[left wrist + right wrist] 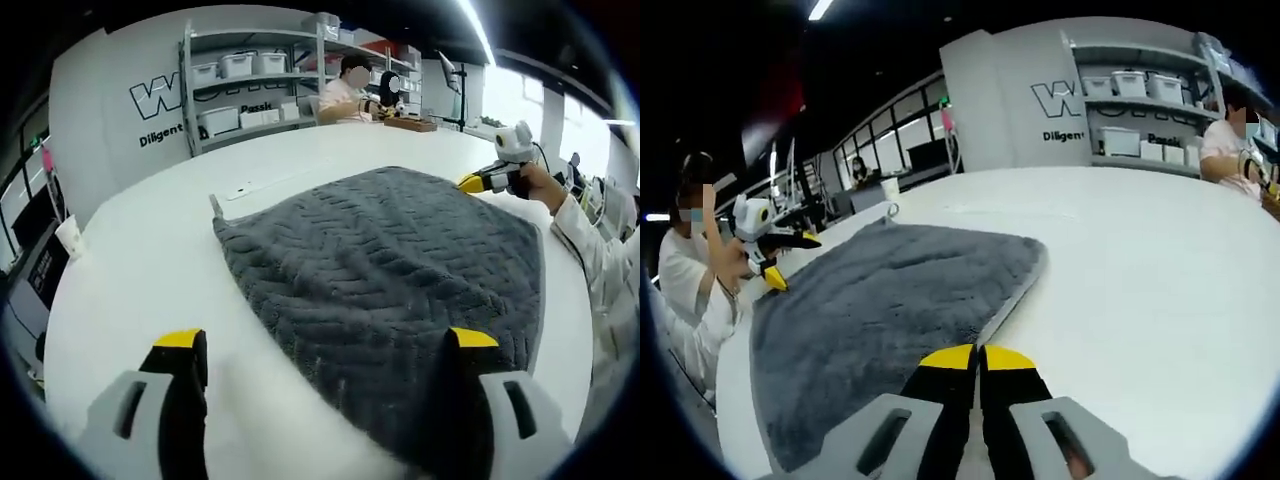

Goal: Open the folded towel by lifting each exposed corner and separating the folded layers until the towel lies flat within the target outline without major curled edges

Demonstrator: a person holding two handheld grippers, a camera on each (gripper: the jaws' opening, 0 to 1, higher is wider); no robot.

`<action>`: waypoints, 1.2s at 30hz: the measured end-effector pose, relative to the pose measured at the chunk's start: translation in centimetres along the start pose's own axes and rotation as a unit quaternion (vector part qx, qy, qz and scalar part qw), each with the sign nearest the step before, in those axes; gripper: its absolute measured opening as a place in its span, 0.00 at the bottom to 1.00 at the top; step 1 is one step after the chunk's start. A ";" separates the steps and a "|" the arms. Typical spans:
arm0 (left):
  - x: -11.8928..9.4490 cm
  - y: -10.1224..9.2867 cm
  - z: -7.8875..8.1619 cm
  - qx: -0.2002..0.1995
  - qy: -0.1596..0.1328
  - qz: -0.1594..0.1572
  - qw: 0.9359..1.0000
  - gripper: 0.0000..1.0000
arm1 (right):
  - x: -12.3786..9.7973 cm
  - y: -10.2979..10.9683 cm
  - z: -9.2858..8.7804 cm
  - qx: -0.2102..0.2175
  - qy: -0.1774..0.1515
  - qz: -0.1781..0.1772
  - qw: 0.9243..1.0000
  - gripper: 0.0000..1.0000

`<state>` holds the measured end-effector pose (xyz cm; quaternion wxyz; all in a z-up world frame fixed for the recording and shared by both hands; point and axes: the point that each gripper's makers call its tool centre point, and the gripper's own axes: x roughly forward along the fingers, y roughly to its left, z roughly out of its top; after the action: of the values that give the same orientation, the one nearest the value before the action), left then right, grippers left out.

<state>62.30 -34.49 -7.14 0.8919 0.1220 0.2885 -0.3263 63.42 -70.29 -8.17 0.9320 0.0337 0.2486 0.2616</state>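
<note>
Spreading the grey towel point(390, 270) nearly flat on the white table point(150, 250).
My left gripper point(325, 345) hangs wide open over the near edge; my right gripper point(978, 355) has its jaws pressed together at an edge, though I can't tell whether cloth is between them. I see no outline; smoothing edges seems left.
</note>
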 end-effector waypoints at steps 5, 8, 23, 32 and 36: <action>0.0 -0.2 0.1 0.004 0.000 -0.001 1.000 0.96 | -0.5 -0.8 -0.2 0.000 0.003 -0.015 1.000 0.00; 0.0 -0.1 0.1 0.003 0.000 -0.001 1.000 0.96 | -0.8 -1.3 -0.5 0.005 0.007 -0.027 1.000 0.00; 0.1 0.1 -0.1 0.003 0.006 -0.001 1.000 0.95 | -3.1 -5.7 -0.8 -0.024 0.026 -0.127 0.991 0.00; 0.1 0.2 -0.3 0.002 0.009 0.000 1.000 0.95 | -4.3 -7.5 -1.0 -0.066 0.050 -0.181 0.980 0.00; 0.1 0.2 -0.4 0.001 0.011 0.001 1.000 0.95 | -5.2 -8.8 -1.0 -0.091 0.061 -0.214 0.971 0.00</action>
<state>62.32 -34.26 -7.54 0.8890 0.1270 0.2973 -0.3243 63.25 -80.60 -8.42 0.9486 -0.1214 0.2812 0.0792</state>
